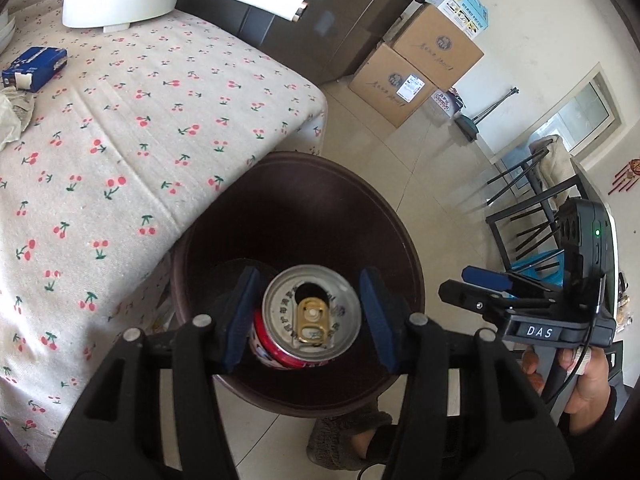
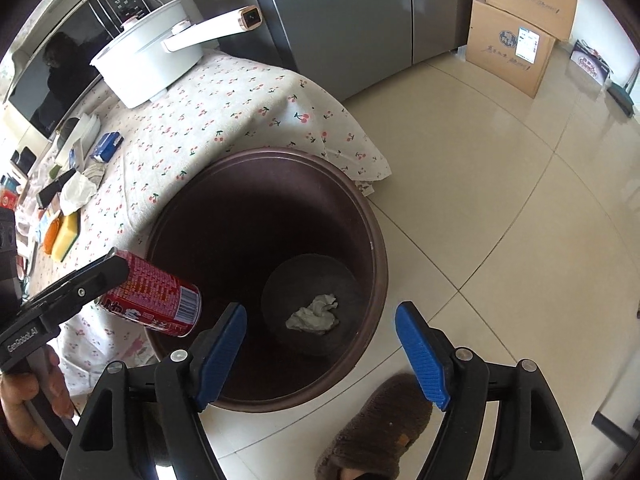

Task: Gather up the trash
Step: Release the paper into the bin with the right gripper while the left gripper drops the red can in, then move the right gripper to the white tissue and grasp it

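One red can sits low centre in your left wrist view, pinched between the left gripper pads over the dark bin. In the right wrist view, your right gripper gapes wide and empty, bottom centre; the can hangs over the bin's left rim, so releasing there could bounce it onto the floor.

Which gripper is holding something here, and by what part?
The left gripper holds the red can by its side wall near the top end, over the brown bin. The right gripper is open and empty.
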Demonstrator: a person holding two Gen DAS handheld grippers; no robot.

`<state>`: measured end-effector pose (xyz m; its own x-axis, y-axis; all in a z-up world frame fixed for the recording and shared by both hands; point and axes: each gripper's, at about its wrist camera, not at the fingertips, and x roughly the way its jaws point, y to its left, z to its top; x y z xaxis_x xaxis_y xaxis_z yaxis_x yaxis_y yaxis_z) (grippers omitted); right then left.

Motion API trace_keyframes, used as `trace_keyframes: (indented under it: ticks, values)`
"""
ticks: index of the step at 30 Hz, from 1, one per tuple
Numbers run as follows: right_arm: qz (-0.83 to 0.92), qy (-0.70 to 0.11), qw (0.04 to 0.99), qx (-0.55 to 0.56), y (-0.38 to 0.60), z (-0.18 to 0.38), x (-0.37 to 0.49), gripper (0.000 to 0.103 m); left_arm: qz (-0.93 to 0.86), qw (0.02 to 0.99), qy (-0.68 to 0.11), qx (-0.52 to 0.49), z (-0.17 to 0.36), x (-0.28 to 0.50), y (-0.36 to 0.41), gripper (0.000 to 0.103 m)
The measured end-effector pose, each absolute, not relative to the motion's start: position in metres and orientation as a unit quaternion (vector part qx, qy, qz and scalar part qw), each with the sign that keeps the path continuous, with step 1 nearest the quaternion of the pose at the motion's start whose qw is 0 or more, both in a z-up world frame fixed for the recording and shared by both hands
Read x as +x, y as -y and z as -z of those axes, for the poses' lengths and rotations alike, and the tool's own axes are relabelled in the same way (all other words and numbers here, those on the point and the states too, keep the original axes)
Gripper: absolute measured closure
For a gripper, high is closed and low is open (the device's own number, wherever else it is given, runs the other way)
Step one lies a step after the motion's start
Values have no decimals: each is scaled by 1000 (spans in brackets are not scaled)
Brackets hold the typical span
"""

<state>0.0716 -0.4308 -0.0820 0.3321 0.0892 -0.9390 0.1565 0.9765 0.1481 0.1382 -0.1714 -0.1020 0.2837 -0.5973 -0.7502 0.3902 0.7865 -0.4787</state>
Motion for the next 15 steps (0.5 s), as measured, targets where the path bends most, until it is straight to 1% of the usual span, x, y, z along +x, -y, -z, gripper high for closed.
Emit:
trace_keyframes:
  ticks: [1, 2, 4, 5, 6, 15]
  values:
    - [22, -578, 809, 106, 432, 82, 72, 24, 307, 795, -513, -106, 101, 139, 168, 37]
    - [23, -578, 809, 107, 432, 82, 72, 24, 299, 796, -515, -110, 100, 141, 164, 19]
    - [25, -578, 809, 109, 434, 82, 72, 23, 276, 806, -511, -112, 95, 143, 154, 6]
    - [27, -577, 809, 110, 434, 82, 72, 23, 264, 811, -511, -108, 94, 144, 149, 3]
    - [27, -576, 810, 111, 435, 81, 72, 22, 252, 814, -514, -101, 93, 145, 144, 1]
    - [20, -568, 815, 111, 423, 74, 79, 20, 202, 823, -525, -73, 88, 140, 104, 1]
